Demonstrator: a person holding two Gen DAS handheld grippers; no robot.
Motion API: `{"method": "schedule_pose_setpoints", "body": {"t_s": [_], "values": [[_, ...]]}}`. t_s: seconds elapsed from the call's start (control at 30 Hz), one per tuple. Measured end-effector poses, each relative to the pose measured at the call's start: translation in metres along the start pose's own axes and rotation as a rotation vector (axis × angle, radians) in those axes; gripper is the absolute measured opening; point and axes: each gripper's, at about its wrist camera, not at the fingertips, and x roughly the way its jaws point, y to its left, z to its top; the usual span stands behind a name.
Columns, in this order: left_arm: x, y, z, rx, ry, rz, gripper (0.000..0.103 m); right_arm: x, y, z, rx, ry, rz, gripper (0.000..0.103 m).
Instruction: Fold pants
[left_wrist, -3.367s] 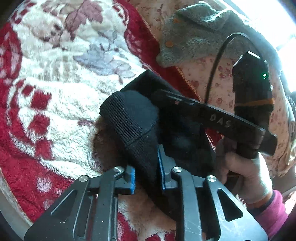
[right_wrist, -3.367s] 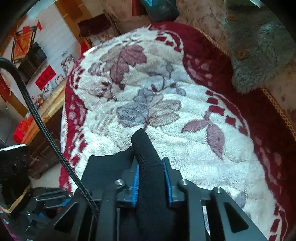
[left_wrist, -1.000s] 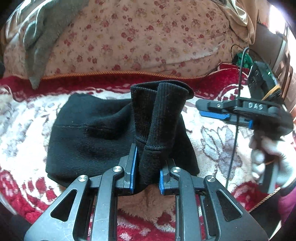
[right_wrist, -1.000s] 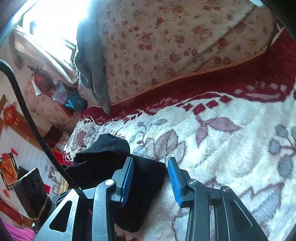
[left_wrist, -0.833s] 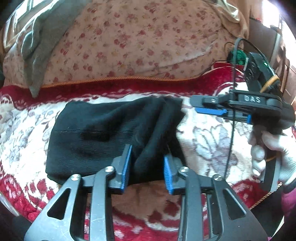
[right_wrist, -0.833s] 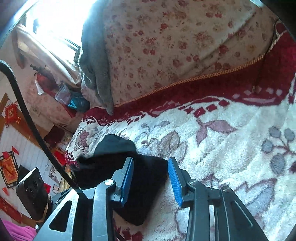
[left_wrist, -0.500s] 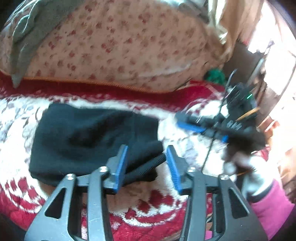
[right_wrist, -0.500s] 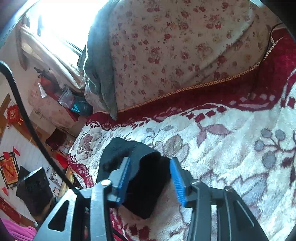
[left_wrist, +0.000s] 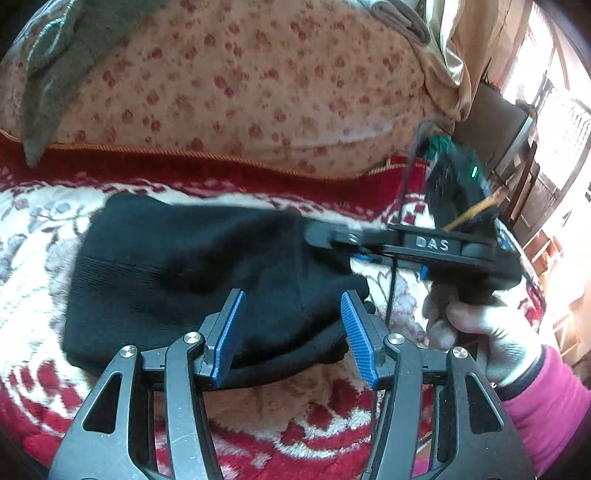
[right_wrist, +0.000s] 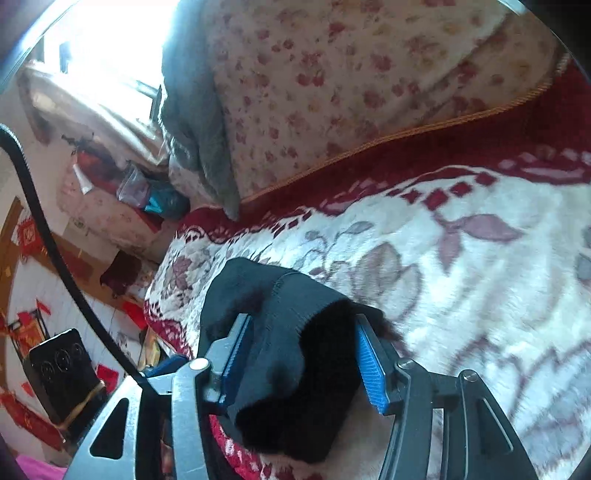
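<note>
The black knit pants (left_wrist: 166, 266) lie folded into a thick bundle on the red and white blanket (left_wrist: 33, 236). My left gripper (left_wrist: 291, 295) hovers at the bundle's near right part, its jaws opening wide, fabric between the blue pads (left_wrist: 229, 332) but not pinched. My right gripper (left_wrist: 314, 234) reaches in from the right, blurred, over the bundle's right end. In the right wrist view the right gripper (right_wrist: 301, 319) straddles the pants' rolled end (right_wrist: 280, 369); its jaws are closing and the fabric fills most of the gap.
A floral quilt (left_wrist: 240, 92) is heaped behind the blanket, with a grey fleece garment (right_wrist: 195, 110) draped on it. A gloved hand (left_wrist: 491, 332) with a pink sleeve (left_wrist: 546, 406) holds the right gripper. Furniture and a window stand at the far right.
My left gripper let go of the raised pant end, which dropped flat onto the bundle, and its jaws spread. The right gripper slid in around the bundle's right end.
</note>
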Motion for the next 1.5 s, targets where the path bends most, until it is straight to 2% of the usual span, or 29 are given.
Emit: {"method": "schedule_pose_setpoints", "body": {"t_s": [0.03,0.07,0.27,0.33,0.4,0.5,0.57,0.63,0.7,0.73,0.77,0.93,1.0,1.07,1.1,1.17,1.23,1.33,1.47,1.5], "values": [[0.005,-0.002,-0.001,0.0,0.007,-0.007,0.054,0.002,0.008,0.002,-0.058,0.006,-0.016,0.024],[0.014,-0.004,-0.003,-0.003,0.024,-0.014,0.054,0.004,0.014,0.003,-0.109,0.006,-0.037,0.017],[0.028,-0.008,-0.006,-0.016,0.03,-0.03,0.054,-0.002,0.021,0.013,-0.176,-0.023,-0.074,0.012],[0.03,-0.005,-0.009,-0.02,0.038,-0.044,0.054,-0.004,0.015,0.011,-0.191,-0.026,-0.118,0.012],[0.03,-0.005,-0.01,-0.02,0.04,-0.05,0.054,0.004,0.002,0.006,-0.176,0.008,-0.182,0.012],[0.016,-0.002,-0.009,-0.003,0.043,-0.054,0.054,-0.004,-0.006,-0.002,-0.14,-0.021,-0.18,0.013],[0.002,0.004,-0.007,0.018,0.033,-0.04,0.054,-0.018,-0.002,-0.003,-0.129,-0.048,-0.202,0.016],[-0.012,0.012,-0.007,0.036,0.014,-0.01,0.054,-0.035,0.007,-0.005,-0.109,-0.061,-0.148,0.02],[-0.023,0.024,-0.007,0.044,0.002,0.017,0.054,-0.048,0.017,-0.01,-0.095,-0.06,-0.074,0.03],[-0.027,0.029,-0.007,0.047,0.001,0.027,0.054,-0.051,0.025,-0.014,-0.098,-0.05,-0.06,0.04],[-0.031,0.036,-0.008,0.051,-0.005,0.041,0.054,-0.051,0.029,-0.017,-0.1,-0.037,-0.056,0.044],[-0.033,0.058,-0.012,0.034,-0.009,0.084,0.054,-0.024,0.037,-0.035,-0.107,0.06,-0.075,0.044],[-0.03,0.063,-0.013,0.038,-0.011,0.094,0.054,-0.013,0.046,-0.038,-0.169,0.067,-0.075,0.041],[-0.026,0.067,-0.012,0.04,-0.009,0.091,0.054,-0.002,0.058,-0.04,-0.256,0.079,-0.088,0.032],[-0.022,0.068,-0.012,0.036,0.001,0.09,0.054,0.004,0.062,-0.04,-0.279,0.086,-0.086,0.027],[-0.015,0.071,-0.011,0.026,0.019,0.087,0.054,0.006,0.065,-0.04,-0.268,0.082,-0.043,0.01],[-0.017,0.072,-0.013,0.018,0.017,0.071,0.054,-0.003,0.077,-0.043,-0.316,0.068,-0.023,0.007],[-0.012,0.075,-0.014,-0.001,0.026,0.055,0.054,-0.014,0.09,-0.053,-0.375,0.073,-0.038,0.006],[-0.007,0.075,-0.014,-0.01,0.026,0.051,0.054,-0.006,0.061,-0.059,-0.341,0.123,-0.182,0.006],[-0.007,0.075,-0.014,-0.007,0.025,0.051,0.054,-0.004,0.051,-0.06,-0.306,0.124,-0.183,0.006]]}}
